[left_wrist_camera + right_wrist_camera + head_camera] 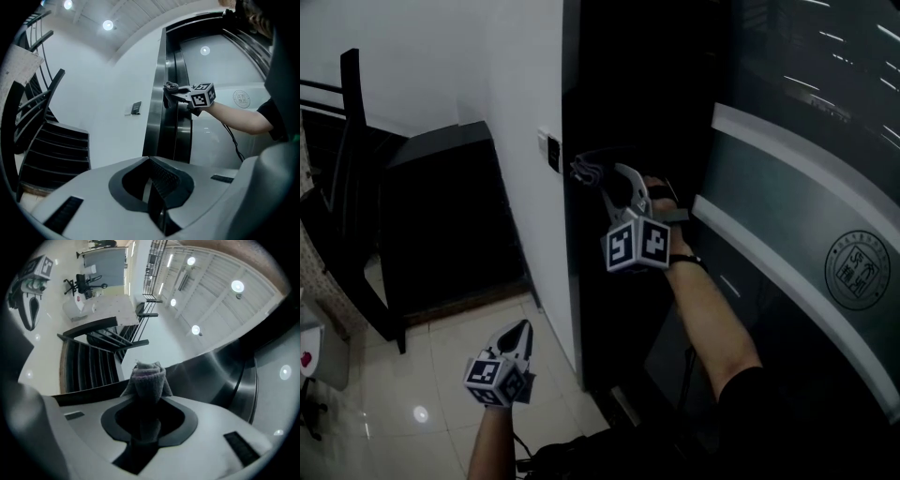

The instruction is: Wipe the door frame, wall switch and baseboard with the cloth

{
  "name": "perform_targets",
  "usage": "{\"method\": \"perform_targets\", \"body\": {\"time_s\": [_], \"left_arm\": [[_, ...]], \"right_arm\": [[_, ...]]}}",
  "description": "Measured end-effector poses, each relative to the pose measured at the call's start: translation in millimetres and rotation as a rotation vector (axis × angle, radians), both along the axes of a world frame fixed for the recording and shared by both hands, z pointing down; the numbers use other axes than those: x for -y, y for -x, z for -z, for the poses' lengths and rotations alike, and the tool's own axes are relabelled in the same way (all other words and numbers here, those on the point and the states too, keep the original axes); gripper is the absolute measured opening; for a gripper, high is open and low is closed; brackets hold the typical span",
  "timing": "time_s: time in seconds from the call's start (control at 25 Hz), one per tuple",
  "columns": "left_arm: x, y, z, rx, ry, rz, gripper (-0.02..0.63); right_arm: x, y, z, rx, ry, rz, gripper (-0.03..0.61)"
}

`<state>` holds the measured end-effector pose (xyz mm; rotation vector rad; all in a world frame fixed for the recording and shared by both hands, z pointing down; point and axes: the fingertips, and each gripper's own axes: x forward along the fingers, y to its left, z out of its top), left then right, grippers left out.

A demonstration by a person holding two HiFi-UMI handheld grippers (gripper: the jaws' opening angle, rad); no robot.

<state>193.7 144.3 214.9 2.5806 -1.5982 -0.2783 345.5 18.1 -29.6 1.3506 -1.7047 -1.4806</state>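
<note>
Right gripper (602, 184) pinching grey cloth (585, 172) at dark door frame (581, 84), wall switch (551, 152) just beside, left gripper (521, 333) pressed together, empty, low over tiled floor (441, 412)

The head view is dim, the door frame (600, 94) almost black. Ceiling lights (237, 286) glare; both gripper views warp at the edges.
</note>
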Motion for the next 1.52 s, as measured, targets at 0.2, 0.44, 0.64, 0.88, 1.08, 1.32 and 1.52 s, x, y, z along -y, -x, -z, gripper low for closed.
{"method": "perform_targets", "body": {"time_s": [0.2,0.44,0.64,0.88,1.08,1.32,1.52], "left_arm": [[2.2,-0.1,-11.8,0.007,0.020,-0.027,0.002],[5.2,3.3,-12.2,0.011,0.019,-0.044,0.000],[5.4,4.2,-24.7,0.007,0.047,-0.049,0.000],[10.4,12.3,-34.7,0.001,0.069,-0.040,0.002],[12.0,13.4,-42.1,-0.008,0.088,-0.037,0.002],[9.6,14.1,-48.9,-0.003,0.103,-0.036,0.000],[8.6,20.8,-54.0,0.007,0.116,-0.023,0.000]], "right_arm": [[4.5,6.5,-33.0,-0.039,0.023,-0.016,0.092],[5.7,3.9,-75.0,-0.057,0.054,-0.033,0.092],[6.5,0.2,-110.3,-0.071,0.068,-0.036,0.092],[7.5,-1.3,-158.7,-0.087,0.118,-0.046,0.092],[7.5,-2.1,-198.2,-0.106,0.171,-0.045,0.092],[6.8,-3.6,-237.7,-0.114,0.219,-0.045,0.092],[4.9,-3.5,-265.6,-0.104,0.256,-0.045,0.092]]}}
